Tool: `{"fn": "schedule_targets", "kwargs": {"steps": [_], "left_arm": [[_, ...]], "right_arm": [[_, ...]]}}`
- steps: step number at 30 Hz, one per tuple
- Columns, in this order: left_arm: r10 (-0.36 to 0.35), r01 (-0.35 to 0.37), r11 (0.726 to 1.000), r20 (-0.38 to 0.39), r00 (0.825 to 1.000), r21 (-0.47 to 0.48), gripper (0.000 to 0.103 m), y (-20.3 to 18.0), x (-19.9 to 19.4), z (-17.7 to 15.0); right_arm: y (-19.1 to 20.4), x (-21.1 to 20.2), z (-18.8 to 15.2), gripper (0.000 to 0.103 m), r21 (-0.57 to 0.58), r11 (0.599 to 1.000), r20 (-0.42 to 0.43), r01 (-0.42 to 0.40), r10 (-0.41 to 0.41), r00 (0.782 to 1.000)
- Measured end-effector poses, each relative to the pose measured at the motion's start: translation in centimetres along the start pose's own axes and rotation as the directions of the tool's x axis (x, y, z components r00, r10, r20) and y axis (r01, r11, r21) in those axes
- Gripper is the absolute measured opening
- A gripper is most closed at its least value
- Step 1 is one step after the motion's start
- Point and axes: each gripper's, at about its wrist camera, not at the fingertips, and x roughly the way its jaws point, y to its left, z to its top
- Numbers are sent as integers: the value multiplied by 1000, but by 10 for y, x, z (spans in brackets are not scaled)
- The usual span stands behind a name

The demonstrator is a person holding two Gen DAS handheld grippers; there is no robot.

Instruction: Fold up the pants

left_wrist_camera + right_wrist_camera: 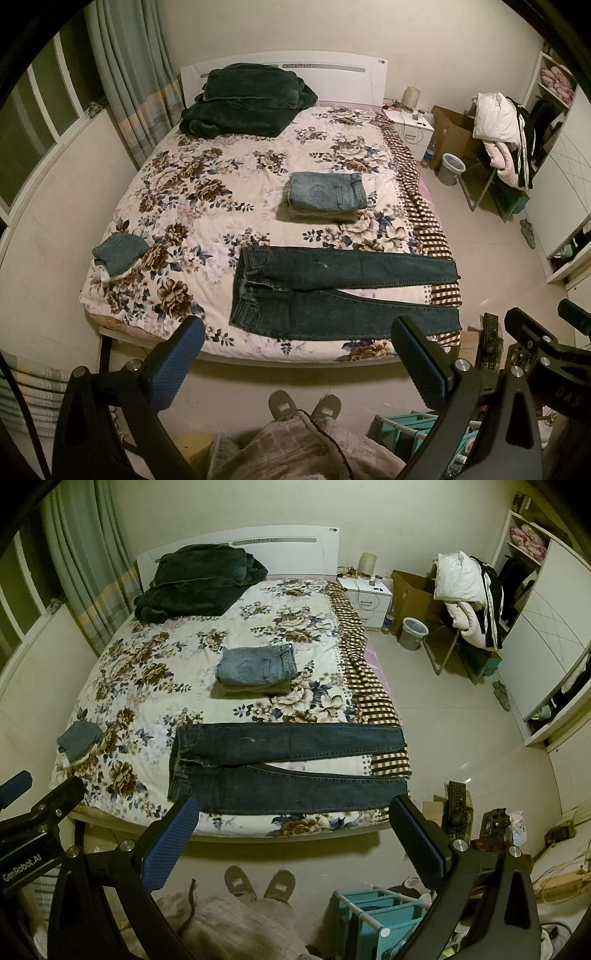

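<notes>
Dark blue jeans point(332, 291) lie flat across the near end of the floral bed point(207, 206), waistband to the left, both legs stretched right and slightly apart. They also show in the right wrist view point(288, 768). My left gripper point(295, 332) is open and empty, held high above the bed's near edge. My right gripper point(293, 812) is open and empty, likewise raised before the bed point(147, 672). Neither touches the jeans.
A stack of folded jeans point(327, 194) sits mid-bed, a small folded bundle point(118, 253) at the left edge, a dark green blanket point(243, 98) by the headboard. A bin point(451, 168), chair with clothes point(498, 125) and teal rack point(380, 915) stand on the floor.
</notes>
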Motion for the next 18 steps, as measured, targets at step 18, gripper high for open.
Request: {"fn": "schedule_targets", "kwargs": {"steps": [18], "left_arm": [[1,-1,1000,0,1000,-1,103,-1,-3,2]], "right_arm": [[4,1,-5,103,5,1000,-2,-1,1,1000]]}}
